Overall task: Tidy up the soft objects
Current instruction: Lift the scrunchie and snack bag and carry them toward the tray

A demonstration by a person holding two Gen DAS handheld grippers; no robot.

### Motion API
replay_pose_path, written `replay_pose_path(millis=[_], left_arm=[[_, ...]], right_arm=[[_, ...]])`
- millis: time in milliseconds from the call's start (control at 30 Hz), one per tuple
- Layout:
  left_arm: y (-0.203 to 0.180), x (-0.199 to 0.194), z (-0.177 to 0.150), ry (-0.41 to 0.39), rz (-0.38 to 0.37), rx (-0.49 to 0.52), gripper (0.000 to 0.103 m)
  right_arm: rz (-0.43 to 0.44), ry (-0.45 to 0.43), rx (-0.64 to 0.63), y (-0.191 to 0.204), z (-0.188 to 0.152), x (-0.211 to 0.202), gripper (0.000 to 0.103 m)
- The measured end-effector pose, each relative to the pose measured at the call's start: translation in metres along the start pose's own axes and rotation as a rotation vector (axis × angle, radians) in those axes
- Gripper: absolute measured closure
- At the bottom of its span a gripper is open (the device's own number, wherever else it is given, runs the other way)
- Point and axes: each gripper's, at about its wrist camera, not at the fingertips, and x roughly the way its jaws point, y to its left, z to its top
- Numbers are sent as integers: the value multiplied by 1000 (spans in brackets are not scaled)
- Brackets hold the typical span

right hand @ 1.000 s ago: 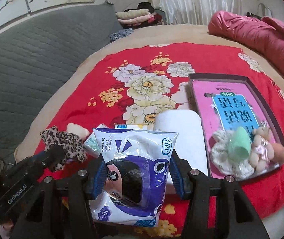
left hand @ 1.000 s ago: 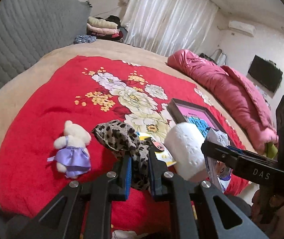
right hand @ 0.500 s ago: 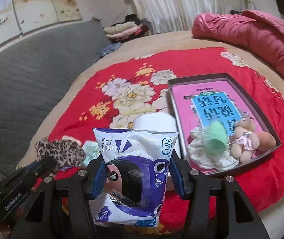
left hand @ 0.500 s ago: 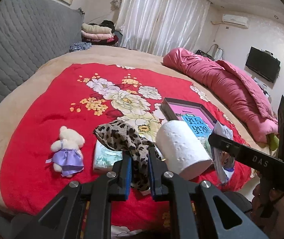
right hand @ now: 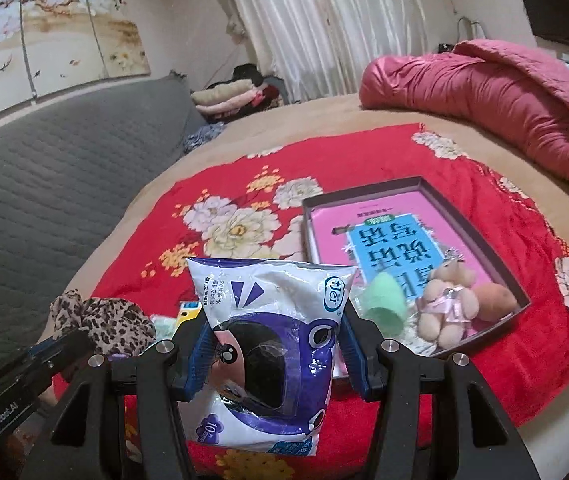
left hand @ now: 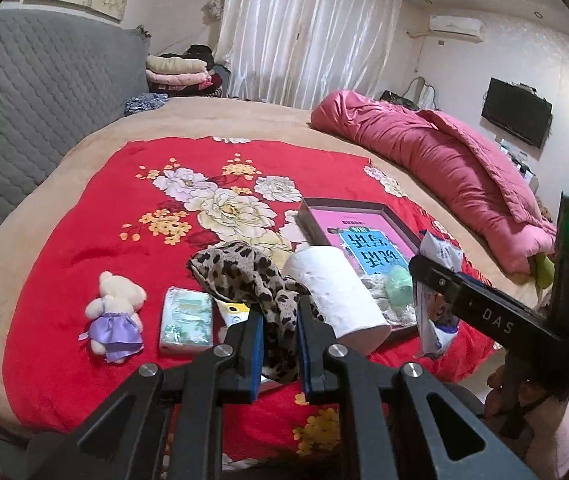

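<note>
Ahead-right of the right hand-held gripper [right hand: 274, 346], clamped on the wipes packet [right hand: 268, 352], lies the tray [right hand: 518, 280]; left hand-held gripper [left hand: 280, 342] pinches the leopard cloth [left hand: 244, 276].

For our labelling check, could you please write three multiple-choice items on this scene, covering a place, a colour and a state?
1. Where does the bear in the pink dress lie?
A. in the tray
B. on the grey headboard
C. on the pink quilt

2. What colour is the dress of the bear lying on the red blanket?
A. green
B. purple
C. yellow

3. What does the left gripper hold?
A. nothing
B. the paper roll
C. the leopard-print cloth

Answers: 1 A, it lies inside the rim; 2 B, the dress is lilac; 3 C, the cloth is pinched between the pads.
</note>
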Motion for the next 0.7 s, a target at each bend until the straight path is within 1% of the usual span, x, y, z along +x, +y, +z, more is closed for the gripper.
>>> replay_pose_path(millis=[200,433,533,700], left_arm=[[-15,3,0,13,-23,22,88],[-34,8,-2,24,-53,63,88],[-40,14,-2,50,-85,57,88],[-58,25,2,65,-122,70,88]], right_arm=[[-34,-48,-2,-10,1,-10,46],[-64,-78,46,-29,4,-15,46],[-108,-109,67,-42,8,-21,46],[-196,-176,80,-61,13,-34,46]])
